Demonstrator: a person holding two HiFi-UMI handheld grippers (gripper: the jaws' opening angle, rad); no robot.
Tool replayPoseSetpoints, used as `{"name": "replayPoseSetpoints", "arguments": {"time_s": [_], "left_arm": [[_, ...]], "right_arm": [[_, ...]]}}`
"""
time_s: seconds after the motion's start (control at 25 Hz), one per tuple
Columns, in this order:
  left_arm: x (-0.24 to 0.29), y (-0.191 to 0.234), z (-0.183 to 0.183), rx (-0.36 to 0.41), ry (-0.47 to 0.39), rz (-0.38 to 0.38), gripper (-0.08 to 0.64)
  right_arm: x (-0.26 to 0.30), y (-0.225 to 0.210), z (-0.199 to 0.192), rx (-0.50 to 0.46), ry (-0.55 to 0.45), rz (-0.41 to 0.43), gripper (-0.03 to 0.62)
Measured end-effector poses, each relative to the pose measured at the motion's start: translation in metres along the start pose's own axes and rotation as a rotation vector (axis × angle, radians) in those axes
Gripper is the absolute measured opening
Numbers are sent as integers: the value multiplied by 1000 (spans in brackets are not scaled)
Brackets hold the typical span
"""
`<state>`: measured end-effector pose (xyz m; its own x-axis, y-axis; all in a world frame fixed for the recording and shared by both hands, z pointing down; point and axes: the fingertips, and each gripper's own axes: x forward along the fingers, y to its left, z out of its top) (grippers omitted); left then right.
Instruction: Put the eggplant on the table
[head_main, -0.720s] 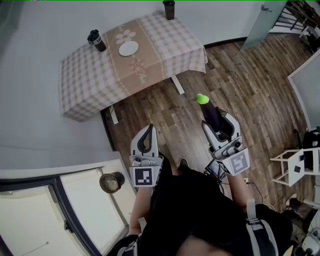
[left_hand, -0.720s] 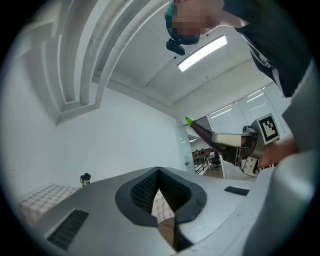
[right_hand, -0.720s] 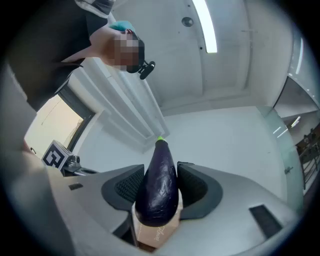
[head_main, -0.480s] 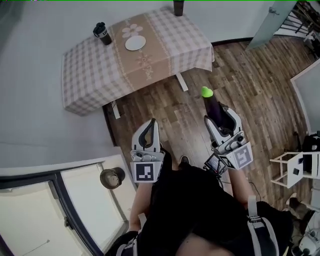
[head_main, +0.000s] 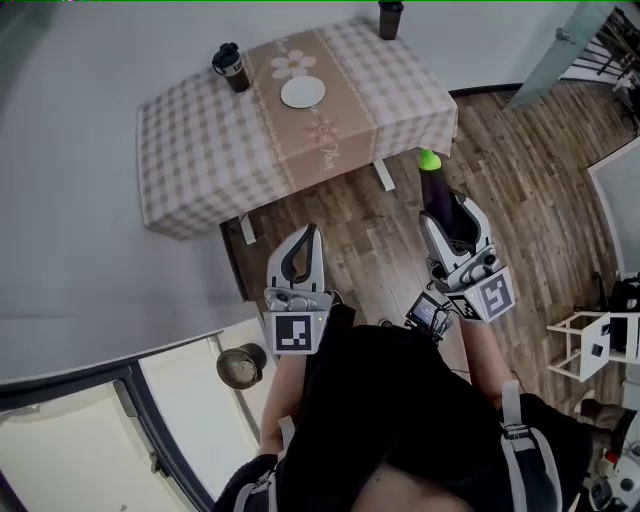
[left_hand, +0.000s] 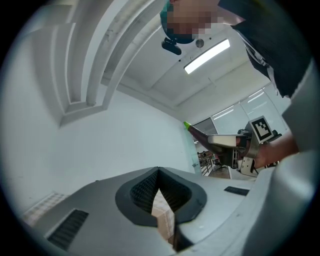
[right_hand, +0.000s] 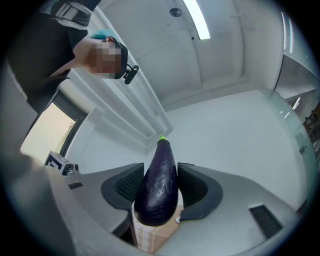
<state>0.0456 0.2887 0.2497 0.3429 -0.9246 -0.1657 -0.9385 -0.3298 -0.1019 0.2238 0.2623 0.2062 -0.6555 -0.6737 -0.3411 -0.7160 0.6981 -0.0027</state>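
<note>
Eggplant (head_main: 436, 188) is clamped between the jaws of the right gripper (head_main: 452, 215), green tip forward, held above the wooden floor (head_main: 350, 225) and short of the table (head_main: 200, 150). Left gripper (head_main: 303, 240) is pinched closed, empty. Pickup looks done; the approach and set-down remain.

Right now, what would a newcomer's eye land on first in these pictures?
The dark purple eggplant with its bright green tip, clamped in the right gripper and held above the wooden plank floor. Next, the table under a pink-and-beige checked cloth ahead, bearing a round white plate and a black lidded tumbler. The left gripper is shut and empty.
</note>
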Motion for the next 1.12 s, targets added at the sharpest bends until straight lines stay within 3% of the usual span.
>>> {"name": "replayPoseSetpoints", "arguments": {"time_s": [0.36, 0.6, 0.76, 0.96, 1.12], "left_arm": [[27, 85, -31, -27, 24, -29, 3], [33, 93, -47, -64, 57, 5, 3], [67, 102, -45, -37, 76, 17, 2], [130, 128, -81, -12, 117, 53, 3], [180, 151, -90, 6, 114, 111, 3]], "right_arm": [[88, 7, -37, -75, 38, -32, 219], [99, -2, -54, -55, 72, -22, 219], [127, -33, -57, -37, 53, -9, 219], [173, -87, -96, 9, 51, 19, 219], [207, -140, -103, 39, 32, 38, 219]]}}
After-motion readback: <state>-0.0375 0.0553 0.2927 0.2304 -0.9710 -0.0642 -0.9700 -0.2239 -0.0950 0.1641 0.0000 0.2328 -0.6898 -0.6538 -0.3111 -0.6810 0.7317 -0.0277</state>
